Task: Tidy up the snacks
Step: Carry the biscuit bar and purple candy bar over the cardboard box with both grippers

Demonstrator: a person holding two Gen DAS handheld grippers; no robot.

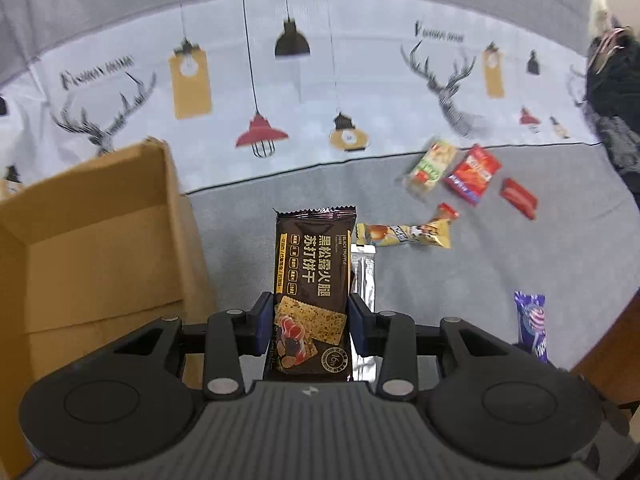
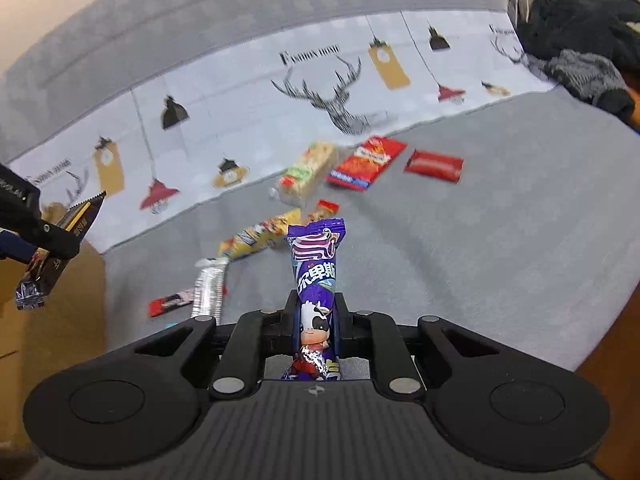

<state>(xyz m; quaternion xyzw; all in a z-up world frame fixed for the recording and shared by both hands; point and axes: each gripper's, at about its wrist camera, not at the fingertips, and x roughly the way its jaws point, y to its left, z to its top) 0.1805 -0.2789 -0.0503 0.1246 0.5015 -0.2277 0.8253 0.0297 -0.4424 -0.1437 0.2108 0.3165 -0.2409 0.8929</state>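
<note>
My left gripper (image 1: 311,318) is shut on a dark brown cracker packet (image 1: 314,280), held above the grey sofa seat just right of an open cardboard box (image 1: 92,240). My right gripper (image 2: 316,320) is shut on a purple candy packet (image 2: 316,276), held above the seat. The purple packet also shows at the right in the left wrist view (image 1: 532,326). The left gripper with its brown packet shows at the far left in the right wrist view (image 2: 52,248), over the box (image 2: 60,320).
Loose snacks lie on the seat: a yellow bar (image 2: 260,236), a silver packet (image 2: 208,288), a small red packet (image 2: 170,303), a green-and-white packet (image 2: 308,174), a red chip bag (image 2: 366,162), a red bar (image 2: 434,165). Dark clothing (image 2: 580,28) lies at the far right.
</note>
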